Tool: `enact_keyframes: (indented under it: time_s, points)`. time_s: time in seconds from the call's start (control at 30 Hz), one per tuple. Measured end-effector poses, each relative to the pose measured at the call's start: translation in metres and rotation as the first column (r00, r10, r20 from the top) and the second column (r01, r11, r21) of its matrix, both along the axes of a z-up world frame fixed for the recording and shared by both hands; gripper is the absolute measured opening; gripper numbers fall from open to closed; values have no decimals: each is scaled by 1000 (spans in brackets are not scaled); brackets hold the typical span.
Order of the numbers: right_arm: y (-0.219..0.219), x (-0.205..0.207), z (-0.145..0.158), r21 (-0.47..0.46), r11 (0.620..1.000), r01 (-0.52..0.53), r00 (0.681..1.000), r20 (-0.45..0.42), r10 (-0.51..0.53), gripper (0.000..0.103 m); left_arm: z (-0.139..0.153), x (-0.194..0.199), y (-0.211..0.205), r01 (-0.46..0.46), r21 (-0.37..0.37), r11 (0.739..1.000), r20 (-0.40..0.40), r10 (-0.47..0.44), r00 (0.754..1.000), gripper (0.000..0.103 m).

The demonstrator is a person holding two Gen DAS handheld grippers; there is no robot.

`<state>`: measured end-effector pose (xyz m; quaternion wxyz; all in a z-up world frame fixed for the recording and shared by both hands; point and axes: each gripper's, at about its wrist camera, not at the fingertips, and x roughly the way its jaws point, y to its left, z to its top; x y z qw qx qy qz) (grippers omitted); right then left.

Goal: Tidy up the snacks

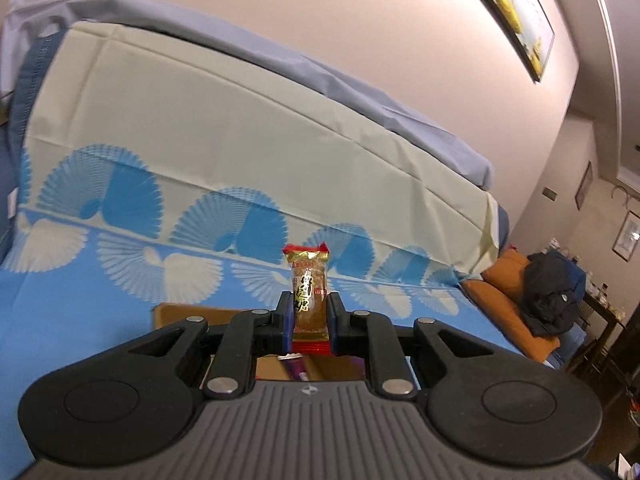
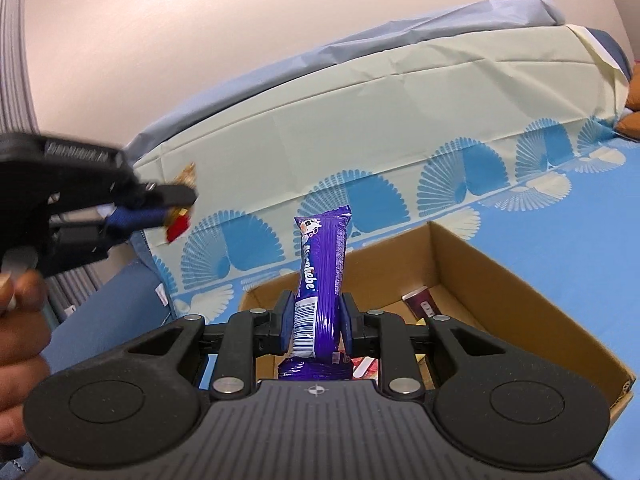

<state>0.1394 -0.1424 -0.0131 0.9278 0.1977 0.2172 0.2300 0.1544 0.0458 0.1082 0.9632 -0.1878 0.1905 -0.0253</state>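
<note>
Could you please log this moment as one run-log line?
left gripper: shut on gold candy | right gripper: shut on purple bar | cardboard box: open

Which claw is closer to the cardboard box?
Right. The right claw, gripping the purple snack bar, hangs just above the cardboard box. The left claw, gripping a gold candy, is off to the box's left, higher up.

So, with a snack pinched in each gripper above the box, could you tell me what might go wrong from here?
1. The left gripper clamps only the lower part of the small gold candy packet; the glossy wrapper could slip out.
2. The right gripper holds the tall purple bar near its bottom end, so it may tilt or swing.
3. The cardboard box already holds snacks; a careless drop could land on them.
</note>
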Motion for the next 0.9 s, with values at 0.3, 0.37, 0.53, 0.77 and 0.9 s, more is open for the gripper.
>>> enact_keyframes:
  time_s: [0.3,0.37,0.53,0.77,0.9]
  points:
    - [2,3,-4,-43,999,2,999,-45,-4,79,-6,-27,-15,3,38,999,30,-4,1000,68]
    - [1,3,-6,-49,999,12,999,-49,-14,83,-10,-46,-13,-7,49,999,33,6,999,82]
    - [-2,-5,-4,-67,998,15,999,-42,-18,100,-25,-86,-4,-19,51,999,-13,20,1000,87]
    - [-9,-22,1,-133,991,19,998,-63,-27,102,-45,-128,4,-76,58,995,-84,81,993,92]
    - [-17,-29,10,-168,985,36,994,-93,-52,102,-53,-145,0,-91,75,993,-108,99,989,94]
